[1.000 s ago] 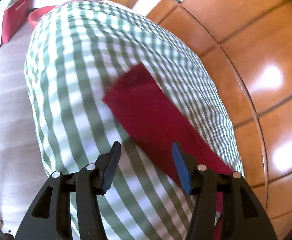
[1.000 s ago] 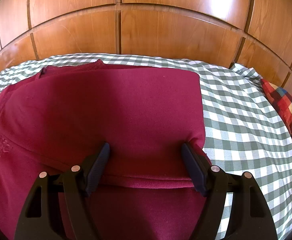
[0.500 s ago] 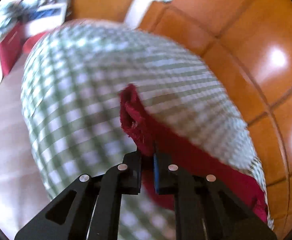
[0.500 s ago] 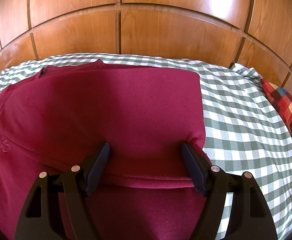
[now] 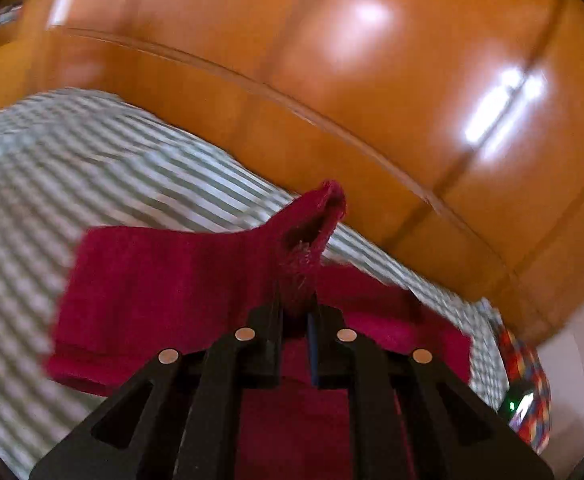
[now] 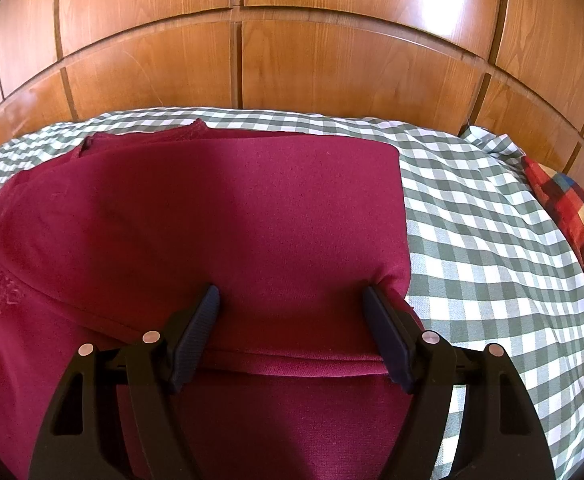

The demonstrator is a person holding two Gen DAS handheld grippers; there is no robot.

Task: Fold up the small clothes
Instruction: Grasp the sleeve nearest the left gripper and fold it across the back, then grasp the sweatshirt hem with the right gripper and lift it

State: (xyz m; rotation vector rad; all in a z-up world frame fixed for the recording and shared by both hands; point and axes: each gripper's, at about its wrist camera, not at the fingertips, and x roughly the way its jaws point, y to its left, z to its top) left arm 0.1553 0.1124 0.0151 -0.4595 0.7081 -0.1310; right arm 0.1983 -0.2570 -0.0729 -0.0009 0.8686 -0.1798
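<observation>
1. Wooden panelling (image 5: 372,80) is blurring across the left wrist view above the green-checked bedspread (image 5: 71,160). The left gripper (image 5: 296,312) is pinching a raised end of the maroon garment (image 5: 163,280), jaws clamped tight on the cloth.
2. Over on the right wrist view, the garment is lying partly folded on the bedspread. The right gripper (image 6: 292,300) is standing wide, fingers (image 6: 380,312) straddling a folded edge without squeezing, a plaid cushion (image 6: 572,216) sitting at right.

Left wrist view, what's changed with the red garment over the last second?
The left gripper closed its jaws on an edge of the red garment, lifted it off the checked sheet and swung it toward the wooden panels. The right gripper stayed open over the folded part, unmoved.
</observation>
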